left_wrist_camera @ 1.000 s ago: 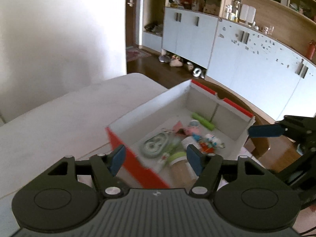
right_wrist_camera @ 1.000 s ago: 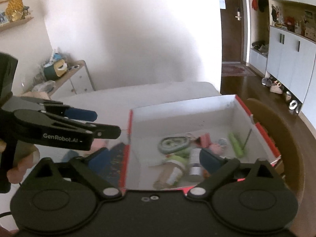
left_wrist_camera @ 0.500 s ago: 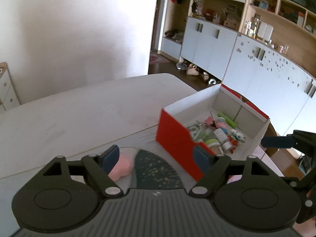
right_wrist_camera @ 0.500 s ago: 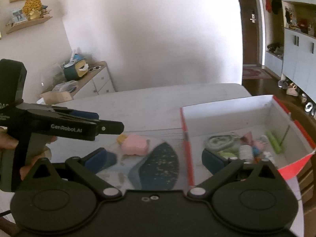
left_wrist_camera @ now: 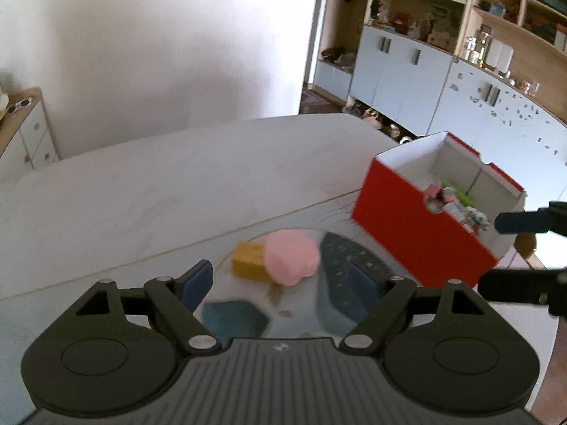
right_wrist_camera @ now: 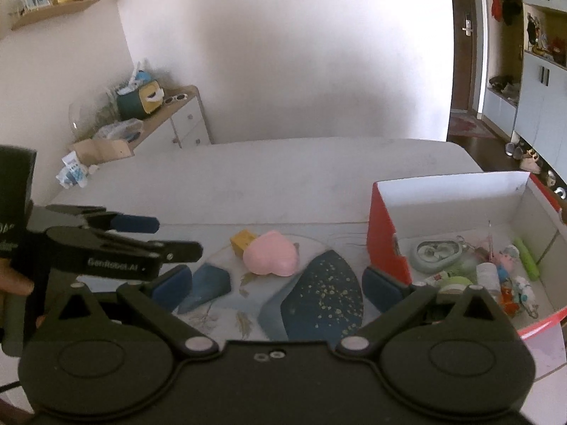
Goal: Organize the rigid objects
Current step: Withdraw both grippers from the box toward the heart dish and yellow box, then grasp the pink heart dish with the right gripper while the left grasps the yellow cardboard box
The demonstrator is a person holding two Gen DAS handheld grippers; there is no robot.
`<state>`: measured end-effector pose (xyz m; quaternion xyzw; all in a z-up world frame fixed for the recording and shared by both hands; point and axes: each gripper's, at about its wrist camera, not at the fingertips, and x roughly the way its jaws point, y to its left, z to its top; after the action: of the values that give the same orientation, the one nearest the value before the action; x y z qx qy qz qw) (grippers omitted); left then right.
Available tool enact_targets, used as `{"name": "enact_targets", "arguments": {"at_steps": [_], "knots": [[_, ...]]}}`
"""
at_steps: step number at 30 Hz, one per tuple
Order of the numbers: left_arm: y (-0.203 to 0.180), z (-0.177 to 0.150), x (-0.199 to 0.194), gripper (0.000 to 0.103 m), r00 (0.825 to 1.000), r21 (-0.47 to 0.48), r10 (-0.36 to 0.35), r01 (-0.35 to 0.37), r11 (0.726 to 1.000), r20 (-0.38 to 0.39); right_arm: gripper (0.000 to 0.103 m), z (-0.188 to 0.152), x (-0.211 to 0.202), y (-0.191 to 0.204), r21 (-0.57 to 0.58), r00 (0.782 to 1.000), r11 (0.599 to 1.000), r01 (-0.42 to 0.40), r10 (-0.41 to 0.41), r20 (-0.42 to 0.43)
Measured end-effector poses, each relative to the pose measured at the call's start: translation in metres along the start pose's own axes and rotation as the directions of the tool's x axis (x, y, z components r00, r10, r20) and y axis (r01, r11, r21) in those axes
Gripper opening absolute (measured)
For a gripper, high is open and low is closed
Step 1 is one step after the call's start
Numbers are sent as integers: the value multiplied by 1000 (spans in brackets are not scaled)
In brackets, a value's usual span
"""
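I have swung both grippers away from the red box (right_wrist_camera: pixel 384 244) toward the placemat on the desk (left_wrist_camera: pixel 159 191). Left gripper (left_wrist_camera: pixel 280 285): jaws spread and empty, wider than a second ago. Ahead lie the yellow block (left_wrist_camera: pixel 248 260) and the pink heart-shaped piece (left_wrist_camera: pixel 290 260), touching, still unsorted. Right gripper (right_wrist_camera: pixel 278 288): jaws spread, empty. The box, already holding small items, now sits to the right.
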<state>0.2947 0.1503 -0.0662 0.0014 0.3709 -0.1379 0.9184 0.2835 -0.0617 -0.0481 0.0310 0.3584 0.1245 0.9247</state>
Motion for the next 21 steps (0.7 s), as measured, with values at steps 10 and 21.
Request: {"name": "enact_targets", "arguments": {"at_steps": [10, 21], "knots": [[20, -25, 45, 83, 1000, 66, 30, -30, 997, -1, 101, 15, 57, 4, -16, 997, 1000, 23, -24, -68], [25, -38, 101, 83, 998, 129, 41, -35, 991, -45, 98, 15, 123, 7, -69, 982, 998, 14, -27, -189]]}}
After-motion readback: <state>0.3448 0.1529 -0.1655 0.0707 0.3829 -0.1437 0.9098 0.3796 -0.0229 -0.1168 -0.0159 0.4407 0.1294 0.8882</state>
